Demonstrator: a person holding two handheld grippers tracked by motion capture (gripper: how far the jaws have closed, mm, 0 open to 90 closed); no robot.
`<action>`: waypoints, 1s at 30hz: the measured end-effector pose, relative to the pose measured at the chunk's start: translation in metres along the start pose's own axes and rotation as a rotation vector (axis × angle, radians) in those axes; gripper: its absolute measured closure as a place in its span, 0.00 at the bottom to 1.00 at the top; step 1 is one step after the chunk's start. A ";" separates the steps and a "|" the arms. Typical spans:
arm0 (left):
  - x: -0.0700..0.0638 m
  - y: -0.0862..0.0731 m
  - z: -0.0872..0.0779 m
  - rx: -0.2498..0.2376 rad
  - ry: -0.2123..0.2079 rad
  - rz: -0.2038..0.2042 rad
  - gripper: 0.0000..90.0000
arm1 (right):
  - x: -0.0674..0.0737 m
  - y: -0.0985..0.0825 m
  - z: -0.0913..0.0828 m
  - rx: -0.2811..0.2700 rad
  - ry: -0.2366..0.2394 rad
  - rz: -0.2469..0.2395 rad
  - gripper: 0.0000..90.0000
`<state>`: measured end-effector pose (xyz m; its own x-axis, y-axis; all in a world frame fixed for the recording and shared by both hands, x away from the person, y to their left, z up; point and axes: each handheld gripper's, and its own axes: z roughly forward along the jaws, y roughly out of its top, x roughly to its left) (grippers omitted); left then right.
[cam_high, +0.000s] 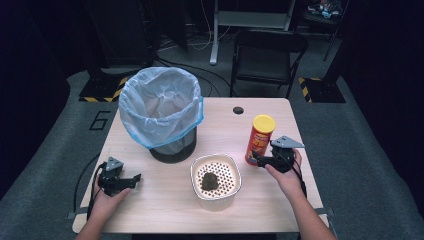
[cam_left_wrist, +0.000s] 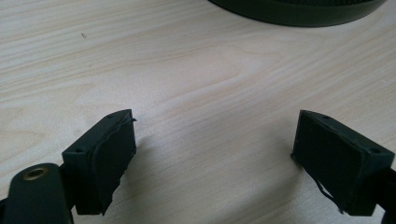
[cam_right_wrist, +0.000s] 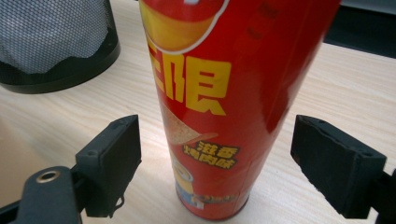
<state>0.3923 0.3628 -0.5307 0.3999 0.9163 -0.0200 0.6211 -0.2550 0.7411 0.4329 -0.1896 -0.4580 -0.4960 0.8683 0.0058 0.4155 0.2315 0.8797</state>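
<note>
Black jaws of the right gripper stand wide on either side of the red can, with gaps on both sides, pads not touching, nothing held. That can stands upright on the table, straight ahead of this gripper. Being tall and narrow, it could tip or skid if one pad meets it first, and a low grip may let it swing. To the gripper's left sit a white strainer bowl holding a dark lump, and beyond it the lined mesh bin; neither blocks the reach. Across the table, the left gripper rests on the wood, wide open and empty.
</note>
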 end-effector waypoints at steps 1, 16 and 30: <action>0.000 0.000 0.000 -0.001 0.000 -0.001 0.15 | 0.001 -0.001 0.002 -0.005 -0.005 -0.005 0.18; 0.000 0.000 0.000 0.000 0.000 0.000 0.14 | 0.000 -0.011 0.025 0.016 -0.026 -0.004 0.22; 0.000 0.000 -0.001 0.004 0.002 0.013 0.15 | -0.001 -0.014 0.032 0.035 -0.021 -0.011 0.26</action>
<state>0.3919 0.3634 -0.5301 0.4069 0.9134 -0.0090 0.6182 -0.2682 0.7389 0.4518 -0.1794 -0.4856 -0.4842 0.8748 -0.0141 0.4369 0.2557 0.8624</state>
